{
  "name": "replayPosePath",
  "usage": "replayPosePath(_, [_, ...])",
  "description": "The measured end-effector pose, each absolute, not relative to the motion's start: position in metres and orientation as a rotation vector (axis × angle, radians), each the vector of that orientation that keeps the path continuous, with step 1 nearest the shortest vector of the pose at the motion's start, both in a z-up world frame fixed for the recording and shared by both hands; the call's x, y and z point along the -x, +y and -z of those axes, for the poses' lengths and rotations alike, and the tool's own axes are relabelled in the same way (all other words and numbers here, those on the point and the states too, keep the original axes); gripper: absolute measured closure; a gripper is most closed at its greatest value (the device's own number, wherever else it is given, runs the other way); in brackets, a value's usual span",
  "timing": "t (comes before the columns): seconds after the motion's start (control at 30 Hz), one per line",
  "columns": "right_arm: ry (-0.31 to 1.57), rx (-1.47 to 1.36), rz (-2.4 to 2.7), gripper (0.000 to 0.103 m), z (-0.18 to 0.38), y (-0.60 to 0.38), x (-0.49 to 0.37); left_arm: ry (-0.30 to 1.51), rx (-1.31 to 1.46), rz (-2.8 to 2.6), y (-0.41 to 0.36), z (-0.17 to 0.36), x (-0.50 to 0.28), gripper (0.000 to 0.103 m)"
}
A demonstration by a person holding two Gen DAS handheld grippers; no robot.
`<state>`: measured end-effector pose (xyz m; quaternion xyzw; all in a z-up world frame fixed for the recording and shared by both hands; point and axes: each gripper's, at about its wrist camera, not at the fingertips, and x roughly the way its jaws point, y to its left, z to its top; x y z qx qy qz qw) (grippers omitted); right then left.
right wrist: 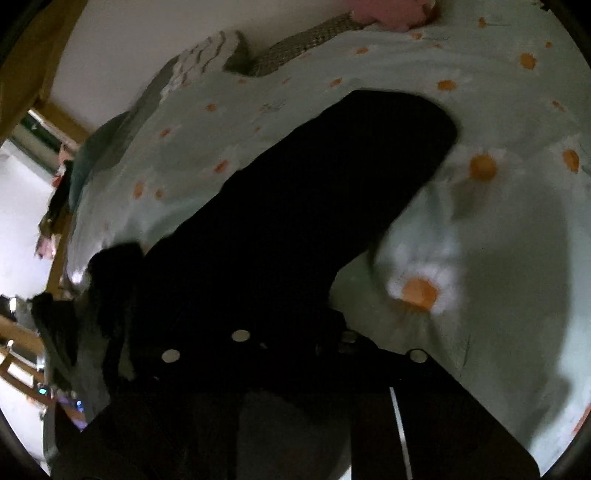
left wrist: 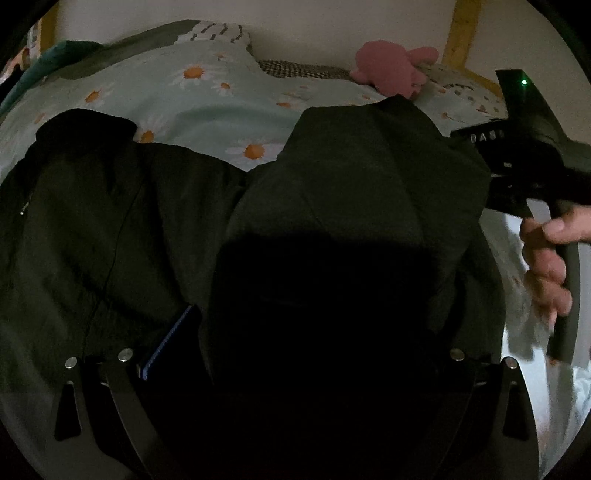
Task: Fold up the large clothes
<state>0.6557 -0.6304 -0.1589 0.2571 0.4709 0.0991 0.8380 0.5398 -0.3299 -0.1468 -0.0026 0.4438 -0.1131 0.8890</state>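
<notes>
Both wrist views close over bed [left wrist: 192, 107]

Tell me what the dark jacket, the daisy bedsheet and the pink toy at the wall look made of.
Dark jacket: probably a thin woven synthetic or cotton blend; matte, with soft creases and stitched seams. Daisy bedsheet: printed woven cloth, likely cotton; dull surface, gentle wrinkles. Pink toy: plush, judging by its fuzzy, rounded outline; too blurred to say more.

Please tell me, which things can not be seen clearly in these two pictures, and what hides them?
- Left gripper, left wrist view: its right finger is lost in dark cloth and shadow, so its state is unclear.
- Right gripper, right wrist view: its fingers are buried in the dark garment.
- Pink soft toy, right wrist view: cut off by the top edge.
- Garment type: too dark in both views.
</notes>
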Motion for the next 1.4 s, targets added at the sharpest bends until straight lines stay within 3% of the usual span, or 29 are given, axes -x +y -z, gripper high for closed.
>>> replayPosePath(0.27, [0.521, -0.917, -0.025, 0.095, 0.109, -0.714, -0.493, 0.798, 0.089, 0.21, -0.315, 0.081, -0.502, 0.005])
replayPosePath(0.4, [0.513, -1.033, 0.132, 0.095, 0.133, -0.741, -0.415, 0.795, 0.112, 0.342, -0.34, 0.049, -0.497, 0.005])
replayPosePath(0.5, [0.541, -1.088, 0.166, 0.089, 0.155, -0.741, -0.397, 0.903, 0.002, 0.339, -0.385, 0.068, -0.505, 0.005])
replayPosePath(0.53, [0.53, -1.101, 0.16, 0.066, 0.159, -0.742, -0.399, 0.964, -0.044, 0.354, -0.404, 0.088, -0.513, 0.005])
replayPosePath(0.57, [0.523, -1.109, 0.177, 0.019, 0.165, -0.743, -0.403, 1.042, -0.112, 0.357, -0.421, 0.113, -0.521, 0.005])
replayPosePath(0.6, [0.483, -1.123, 0.176, 0.011, 0.171, -0.742, -0.404, 1.089, -0.178, 0.339, -0.43, 0.133, -0.524, 0.005])
replayPosePath(0.63, [0.44, -1.109, 0.175, 0.011, 0.172, -0.741, -0.407, 1.095, -0.261, 0.312, -0.439, 0.155, -0.524, 0.004])
replayPosePath(0.67, [0.429, -1.086, 0.182, 0.014, 0.17, -0.741, -0.412, 1.03, -0.265, 0.301, -0.439, 0.156, -0.519, 0.004])
replayPosePath(0.7, [0.421, -1.087, 0.167, 0.024, 0.169, -0.742, -0.416, 1.02, -0.26, 0.299, -0.438, 0.156, -0.517, 0.004])
replayPosePath(0.73, [0.443, -1.11, 0.134, 0.06, 0.172, -0.744, -0.423, 1.034, -0.26, 0.311, -0.436, 0.153, -0.517, 0.005])
replayPosePath(0.77, [0.481, -1.121, 0.121, 0.086, 0.176, -0.745, -0.427, 1.049, -0.259, 0.33, -0.434, 0.148, -0.516, 0.005])
replayPosePath(0.87, [0.47, -0.981, 0.133, 0.092, 0.157, -0.735, -0.43, 0.964, -0.227, 0.43, -0.424, 0.104, -0.513, 0.005])
replayPosePath(1.0, [0.373, -0.238, 0.286, 0.092, 0.076, -0.637, -0.436, 0.788, -0.265, 0.548, -0.43, 0.004, -0.509, 0.005])
replayPosePath(1.13, [0.306, 0.299, 0.275, 0.093, 0.072, -0.536, -0.441, 0.828, -0.303, 0.745, -0.456, -0.079, -0.505, 0.005])
replayPosePath(1.27, [0.345, 0.566, 0.19, 0.093, 0.105, -0.458, -0.445, 0.941, -0.581, 0.778, -0.489, -0.081, -0.497, 0.005])
replayPosePath(1.4, [0.388, 0.668, 0.153, 0.093, 0.134, -0.426, -0.44, 0.986, -0.923, 0.523, -0.505, -0.027, -0.487, 0.005])
